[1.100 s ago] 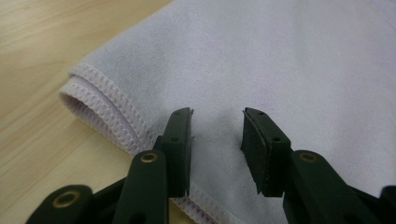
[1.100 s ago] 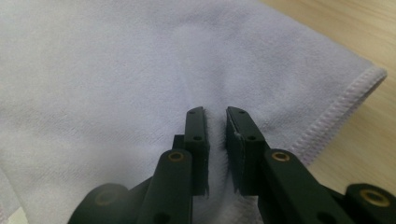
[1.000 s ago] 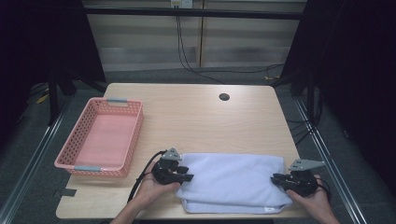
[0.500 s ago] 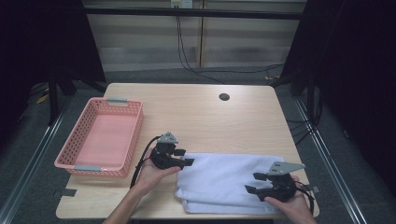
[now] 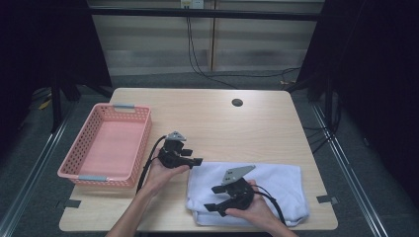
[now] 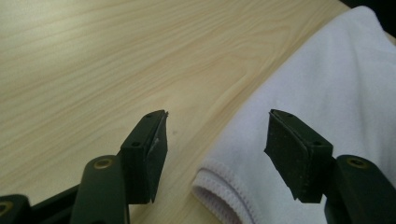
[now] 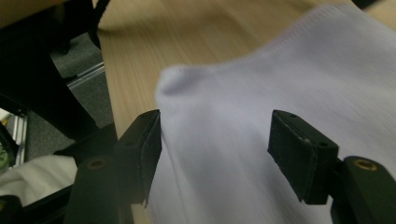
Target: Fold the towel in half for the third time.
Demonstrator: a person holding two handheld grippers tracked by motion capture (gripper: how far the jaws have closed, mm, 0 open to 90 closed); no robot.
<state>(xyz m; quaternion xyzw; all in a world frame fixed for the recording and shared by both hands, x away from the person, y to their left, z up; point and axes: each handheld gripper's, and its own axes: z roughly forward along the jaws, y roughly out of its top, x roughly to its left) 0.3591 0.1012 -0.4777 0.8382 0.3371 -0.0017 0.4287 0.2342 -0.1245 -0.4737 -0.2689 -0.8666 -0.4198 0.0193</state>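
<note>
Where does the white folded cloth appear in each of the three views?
High view: white cloth at the table's near right edge.
Left gripper view: it covers the right side, hemmed corner low.
Right gripper view: it fills the centre and right.
Shared landmark: wooden table.

The right gripper (image 5: 212, 207) has swung in from the towel's (image 5: 281, 180) right end and now hangs over its near left corner, jaws apart and pointing left. The left gripper (image 5: 197, 161) has drawn back from the towel's left edge, up the table, with open jaws. The towel itself has bunched narrower, its left edge pulled in.
</note>
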